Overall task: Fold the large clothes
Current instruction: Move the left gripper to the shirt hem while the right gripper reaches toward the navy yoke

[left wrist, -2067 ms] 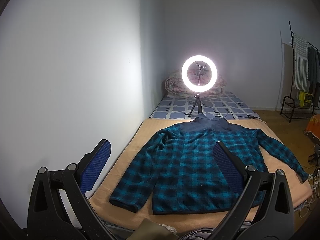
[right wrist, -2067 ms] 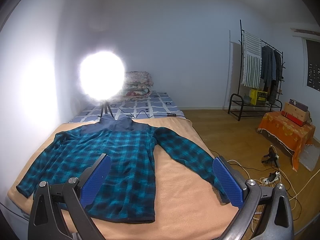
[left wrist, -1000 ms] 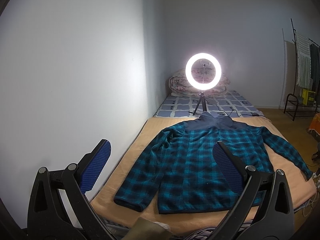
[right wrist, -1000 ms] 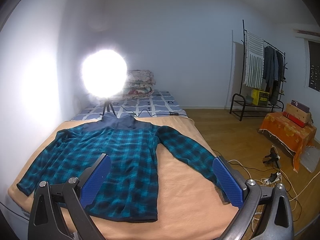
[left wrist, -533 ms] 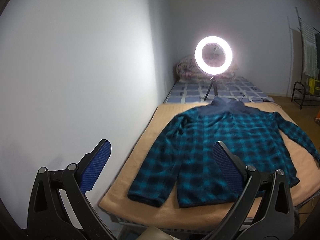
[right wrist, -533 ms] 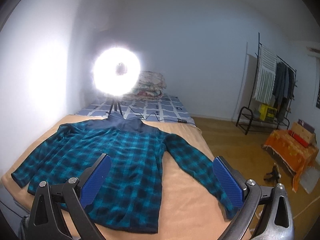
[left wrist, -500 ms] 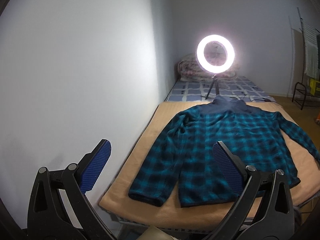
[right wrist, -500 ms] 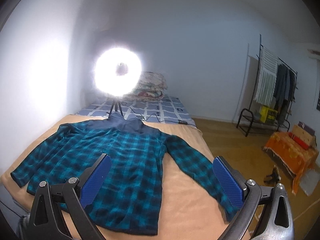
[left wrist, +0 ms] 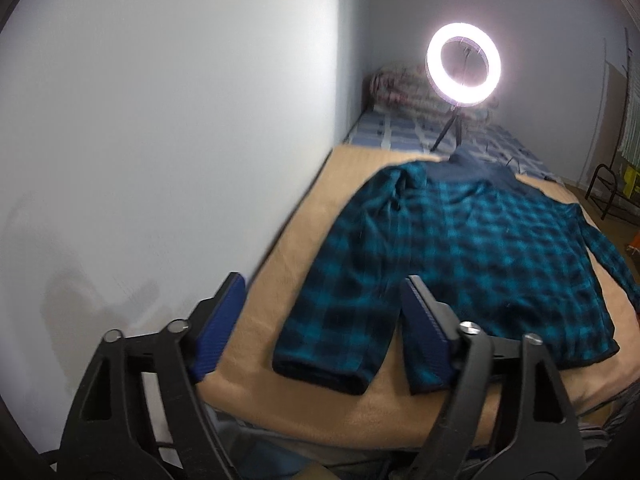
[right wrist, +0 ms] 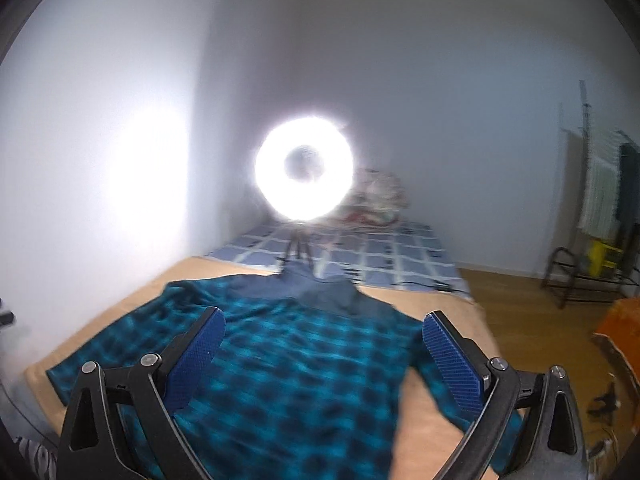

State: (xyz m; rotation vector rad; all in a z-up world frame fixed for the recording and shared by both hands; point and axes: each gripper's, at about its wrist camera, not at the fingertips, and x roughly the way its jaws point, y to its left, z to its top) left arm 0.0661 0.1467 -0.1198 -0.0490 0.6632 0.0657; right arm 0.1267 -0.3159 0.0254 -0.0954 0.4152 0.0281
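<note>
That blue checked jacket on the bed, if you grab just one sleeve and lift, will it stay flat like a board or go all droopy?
Probably droopy. The jacket lies flat with soft wrinkles near the shoulder, so it looks like limp fleece that would sag. It seems unlikely to slide off by itself, since it rests on a fuzzy-looking tan blanket. The left gripper, jaws closing on nothing, would likely lift the sleeve first.

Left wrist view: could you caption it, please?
Left gripper, jaws closing on nothing, nears the plaid jacket sleeve cuff.

Teal-and-black plaid jacket (left wrist: pixel 460 256) on tan blanket (left wrist: pixel 308 248); blue-checked sheet (right wrist: pixel 384 256).
</note>
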